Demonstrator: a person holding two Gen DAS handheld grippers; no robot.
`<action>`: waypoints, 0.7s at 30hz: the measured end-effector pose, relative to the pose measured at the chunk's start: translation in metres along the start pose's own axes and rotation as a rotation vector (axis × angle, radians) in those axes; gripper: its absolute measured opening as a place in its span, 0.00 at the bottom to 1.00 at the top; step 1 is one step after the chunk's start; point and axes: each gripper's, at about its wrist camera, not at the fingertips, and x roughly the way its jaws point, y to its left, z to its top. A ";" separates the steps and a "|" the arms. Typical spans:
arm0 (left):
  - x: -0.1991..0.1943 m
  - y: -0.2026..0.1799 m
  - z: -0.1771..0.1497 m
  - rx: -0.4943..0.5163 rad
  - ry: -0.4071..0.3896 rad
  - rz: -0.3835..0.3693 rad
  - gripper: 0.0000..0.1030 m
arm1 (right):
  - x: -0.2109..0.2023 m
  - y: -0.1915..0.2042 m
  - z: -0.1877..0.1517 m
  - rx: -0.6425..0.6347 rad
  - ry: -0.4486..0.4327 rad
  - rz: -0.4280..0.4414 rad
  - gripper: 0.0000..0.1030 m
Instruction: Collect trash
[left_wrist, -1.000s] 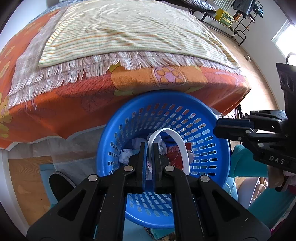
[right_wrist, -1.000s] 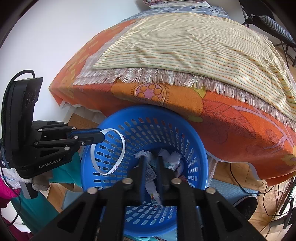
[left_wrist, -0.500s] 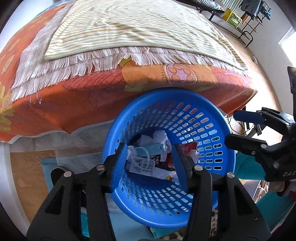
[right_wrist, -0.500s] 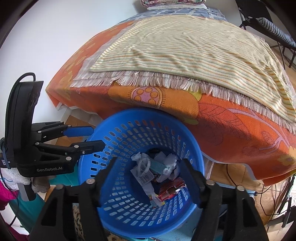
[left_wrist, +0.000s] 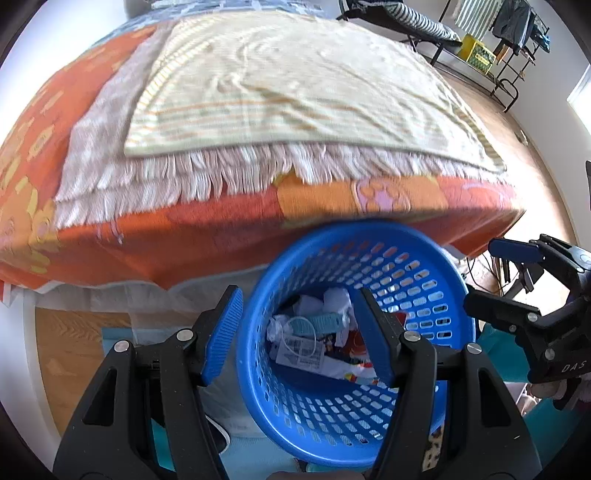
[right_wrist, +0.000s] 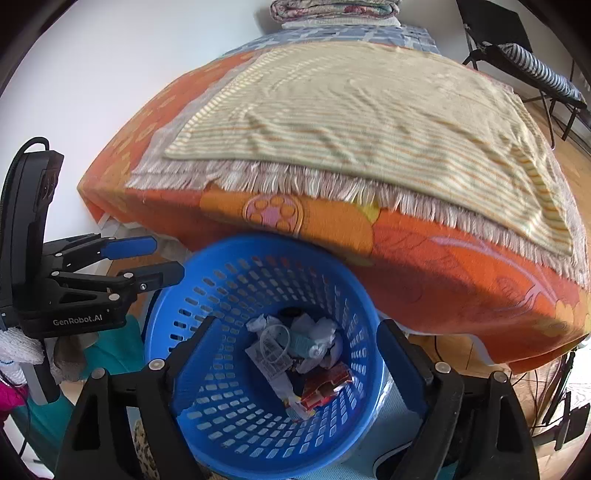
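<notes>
A blue perforated basket (left_wrist: 436, 280) (right_wrist: 207, 280) stands on the floor against the bed. Trash lies in its bottom: crumpled white paper, a white ring (right_wrist: 274, 344), a teal packet (left_wrist: 325, 320) and a red wrapper (right_wrist: 325, 386). My left gripper (left_wrist: 299, 314) is open and empty above the basket; it also shows at the left of the right wrist view (right_wrist: 162, 258). My right gripper (right_wrist: 295, 343) is open and empty above the basket; it also shows at the right of the left wrist view (left_wrist: 491, 273).
The bed carries an orange flowered cover (right_wrist: 424, 258) with a fringed striped blanket (right_wrist: 369, 110) on top. Folded bedding (right_wrist: 332, 11) lies at its far end. A drying rack (left_wrist: 498, 40) stands on the wooden floor beyond. Teal cloth (right_wrist: 110, 354) lies by the basket.
Both grippers opened. The left let go of the white ring and the right let go of paper trash; both now lie in the basket. Both grippers drew back and up a little.
</notes>
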 end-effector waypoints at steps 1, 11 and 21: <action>-0.002 0.000 0.002 0.000 -0.006 0.001 0.64 | -0.002 0.000 0.001 0.000 -0.006 -0.003 0.87; -0.018 -0.006 0.024 -0.002 -0.053 -0.007 0.68 | -0.024 -0.005 0.026 0.018 -0.061 -0.014 0.89; -0.056 -0.012 0.068 0.009 -0.152 -0.006 0.68 | -0.058 -0.008 0.065 -0.001 -0.156 -0.033 0.92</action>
